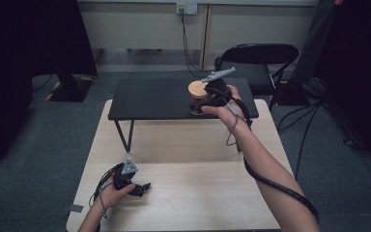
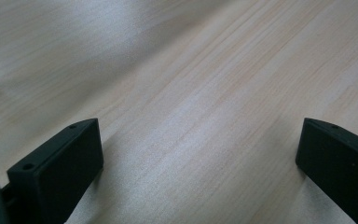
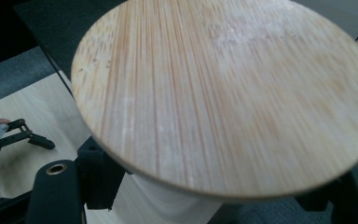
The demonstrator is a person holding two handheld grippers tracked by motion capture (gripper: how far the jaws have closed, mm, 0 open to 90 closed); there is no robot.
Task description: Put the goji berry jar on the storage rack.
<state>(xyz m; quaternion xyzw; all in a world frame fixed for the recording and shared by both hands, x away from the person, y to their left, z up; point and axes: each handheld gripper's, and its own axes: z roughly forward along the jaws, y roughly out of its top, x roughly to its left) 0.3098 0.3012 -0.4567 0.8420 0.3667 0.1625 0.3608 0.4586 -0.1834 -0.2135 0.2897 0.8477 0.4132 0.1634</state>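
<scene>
My right gripper [image 1: 207, 100] is clamped on the glass jar with the round bamboo lid [image 1: 198, 96], holding it over the right end of the low black shelf [image 1: 149, 99]. In the right gripper view that lid [image 3: 223, 93] looms close between the jaws. My left gripper [image 1: 142, 186] rests low on the pale wooden table [image 1: 198, 193], jaws spread wide with bare wood between them.

Jar [image 1: 197, 99] with round bamboo lid [image 3: 223, 93]; upright, seemingly over black bench [image 1: 154, 99].
</scene>
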